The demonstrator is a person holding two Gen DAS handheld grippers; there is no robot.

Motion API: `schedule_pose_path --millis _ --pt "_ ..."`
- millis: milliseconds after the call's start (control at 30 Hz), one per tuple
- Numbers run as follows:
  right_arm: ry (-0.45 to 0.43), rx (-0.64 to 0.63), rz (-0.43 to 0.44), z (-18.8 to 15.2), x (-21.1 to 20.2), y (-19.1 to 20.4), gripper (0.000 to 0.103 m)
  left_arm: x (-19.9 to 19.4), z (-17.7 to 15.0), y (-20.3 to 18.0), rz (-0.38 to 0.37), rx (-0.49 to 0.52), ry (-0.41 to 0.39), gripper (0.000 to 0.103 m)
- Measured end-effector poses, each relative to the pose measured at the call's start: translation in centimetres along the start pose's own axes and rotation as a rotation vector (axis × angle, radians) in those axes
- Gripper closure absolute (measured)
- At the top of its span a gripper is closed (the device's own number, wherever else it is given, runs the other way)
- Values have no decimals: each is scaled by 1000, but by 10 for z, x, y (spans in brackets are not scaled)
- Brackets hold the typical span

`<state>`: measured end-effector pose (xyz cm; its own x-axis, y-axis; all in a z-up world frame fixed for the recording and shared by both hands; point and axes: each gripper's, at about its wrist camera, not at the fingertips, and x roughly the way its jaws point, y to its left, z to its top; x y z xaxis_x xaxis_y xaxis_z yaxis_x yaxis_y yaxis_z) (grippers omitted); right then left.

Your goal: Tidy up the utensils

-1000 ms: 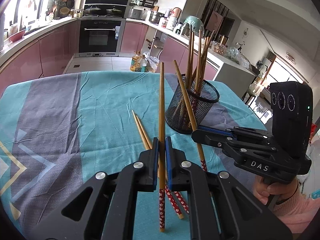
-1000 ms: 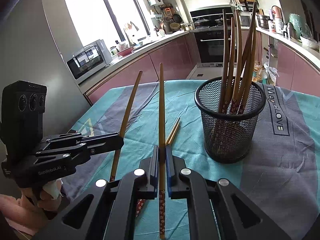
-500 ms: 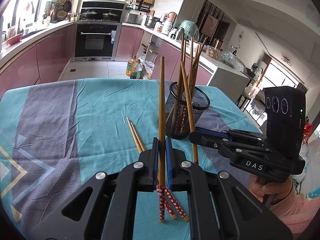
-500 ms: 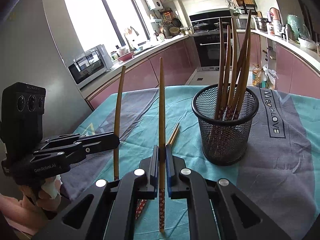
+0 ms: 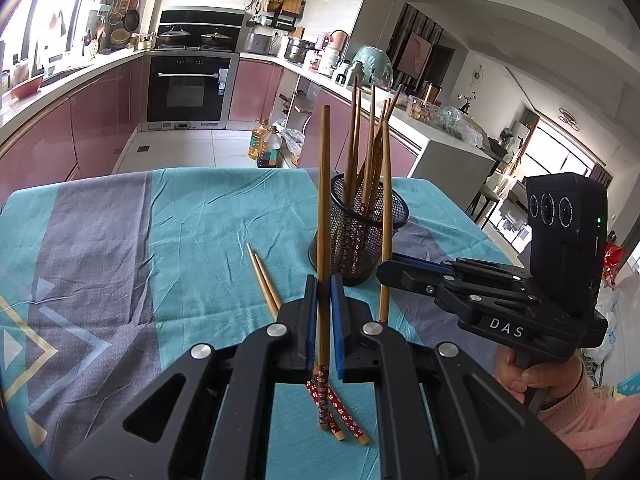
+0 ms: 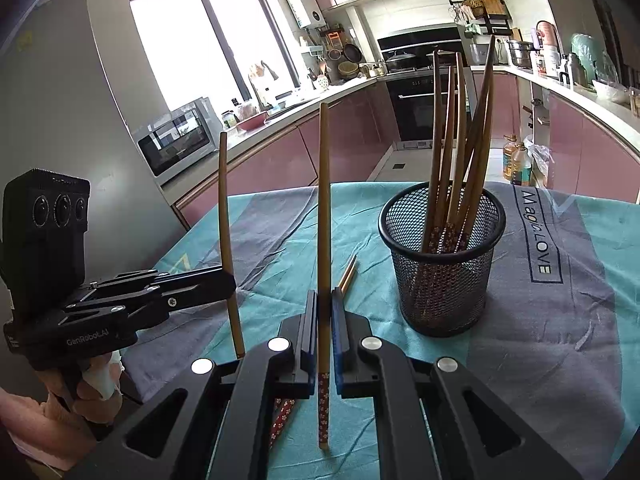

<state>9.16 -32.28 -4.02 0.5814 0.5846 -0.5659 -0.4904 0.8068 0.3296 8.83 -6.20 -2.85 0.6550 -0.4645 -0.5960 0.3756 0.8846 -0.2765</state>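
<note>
Table (image 5: 208,208) covered by teal cloth (image 5: 224,240) with wide grey bands; cloth creased, yellow and pale chevron lines toward one edge. Printed lettering "Magic LOVE" (image 6: 538,236) on grey band beside black mesh cup (image 6: 442,268). Cup stands upright on cloth, holding several wooden chopsticks leaning at mixed angles. Pair of chopsticks (image 5: 264,276) lies flat on teal part, near cup but apart from it (two sticks side by side, touching or nearly so), red flower-patterned ends (image 5: 340,412) toward near table edge.

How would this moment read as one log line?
left gripper: holds chopstick | right gripper: holds chopstick | two on cloth | cup: several
</note>
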Motion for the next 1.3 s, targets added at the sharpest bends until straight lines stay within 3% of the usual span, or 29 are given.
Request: schedule_pose_path --millis 1300 --pt "-76 -11 -17 6 -25 1 97 8 14 -12 -40 34 -34 96"
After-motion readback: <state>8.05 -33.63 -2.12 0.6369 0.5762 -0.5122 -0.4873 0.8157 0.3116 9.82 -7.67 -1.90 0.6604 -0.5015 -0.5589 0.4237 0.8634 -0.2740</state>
